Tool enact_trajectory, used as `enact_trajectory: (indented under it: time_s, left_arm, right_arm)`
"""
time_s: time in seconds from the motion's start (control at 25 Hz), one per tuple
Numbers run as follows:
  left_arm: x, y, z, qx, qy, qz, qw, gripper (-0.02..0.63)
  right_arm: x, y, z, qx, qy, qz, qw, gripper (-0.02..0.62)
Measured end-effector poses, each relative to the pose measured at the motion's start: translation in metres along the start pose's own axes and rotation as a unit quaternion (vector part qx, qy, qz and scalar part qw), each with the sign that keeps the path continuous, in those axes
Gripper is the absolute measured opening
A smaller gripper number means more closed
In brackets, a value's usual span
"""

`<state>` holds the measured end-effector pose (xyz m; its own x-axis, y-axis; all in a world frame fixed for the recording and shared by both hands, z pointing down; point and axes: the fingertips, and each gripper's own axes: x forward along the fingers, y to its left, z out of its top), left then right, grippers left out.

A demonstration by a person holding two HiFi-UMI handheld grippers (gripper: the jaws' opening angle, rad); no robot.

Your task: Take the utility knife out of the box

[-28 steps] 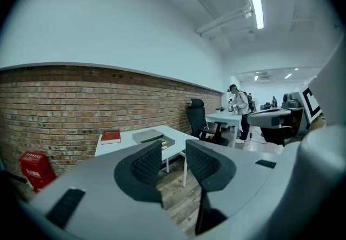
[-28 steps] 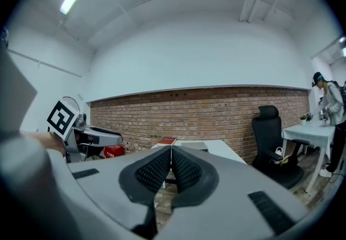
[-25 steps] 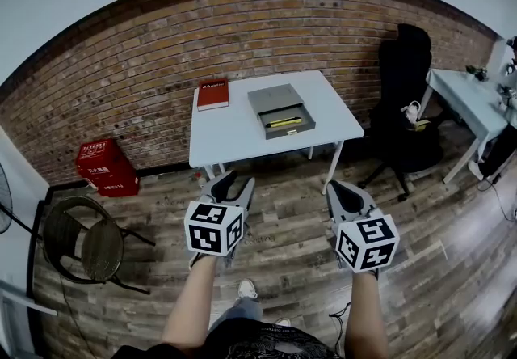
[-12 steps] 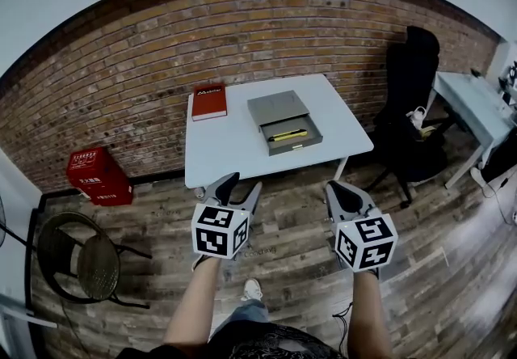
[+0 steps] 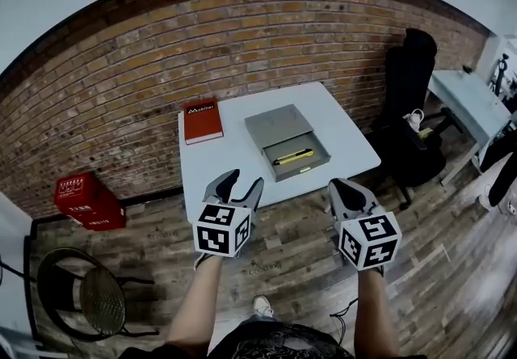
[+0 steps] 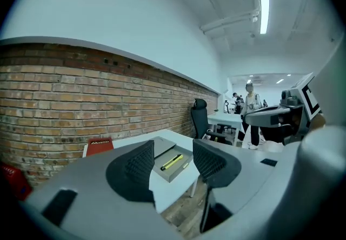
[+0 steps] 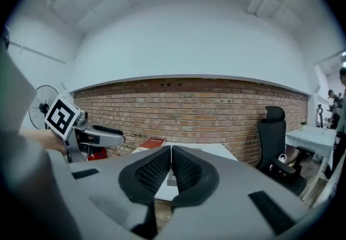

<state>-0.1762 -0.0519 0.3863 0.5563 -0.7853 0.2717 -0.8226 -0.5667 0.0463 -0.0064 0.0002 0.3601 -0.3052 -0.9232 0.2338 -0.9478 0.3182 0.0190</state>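
A grey box [image 5: 284, 139] with its drawer pulled out stands on the white table [image 5: 212, 167]; a yellow utility knife [image 5: 293, 157] lies in the drawer. The left gripper view shows the knife [image 6: 172, 161] between my jaws, far off. My left gripper [image 5: 241, 184] hovers at the table's near edge, its jaws opening with nothing between them. My right gripper [image 5: 345, 191] is shut and empty, just off the near right edge of the table. In the right gripper view the jaws of that gripper [image 7: 171, 167] meet, and the box is mostly hidden behind them.
A red book [image 5: 202, 120] lies at the table's back left. A black office chair [image 5: 412, 99] stands right of the table, with a second white desk [image 5: 470, 104] beyond. A red crate [image 5: 87, 199] and a round chair [image 5: 89, 297] are on the floor at left. A brick wall runs behind.
Both grippers have come forward to the table's near edge, and the table looms larger. The left jaws have spread wider. The right jaws stay shut.
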Motion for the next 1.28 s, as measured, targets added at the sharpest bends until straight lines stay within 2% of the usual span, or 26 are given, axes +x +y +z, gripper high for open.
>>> enact_trajectory:
  time_s: [0.4, 0.84, 1.04, 1.28]
  left_arm:
    - [0.038, 0.044, 0.016, -0.002, -0.008, -0.026, 0.9996, 0.233]
    - [0.086, 0.033, 0.026, 0.021, -0.009, -0.045, 0.9987, 0.233]
    - [0.114, 0.031, 0.029, 0.016, -0.01, -0.03, 0.9994, 0.232]
    - [0.162, 0.035, 0.041, 0.004, -0.015, 0.009, 0.9998, 0.233]
  right_arm:
    - [0.052, 0.003, 0.019, 0.001, -0.001, -0.019, 1.0, 0.02]
    - [0.071, -0.034, 0.017, 0.019, -0.015, -0.038, 0.999, 0.02]
    - [0.092, -0.063, 0.012, 0.024, -0.021, -0.027, 0.999, 0.02]
    - [0.134, -0.113, 0.018, 0.012, -0.021, 0.009, 1.0, 0.02]
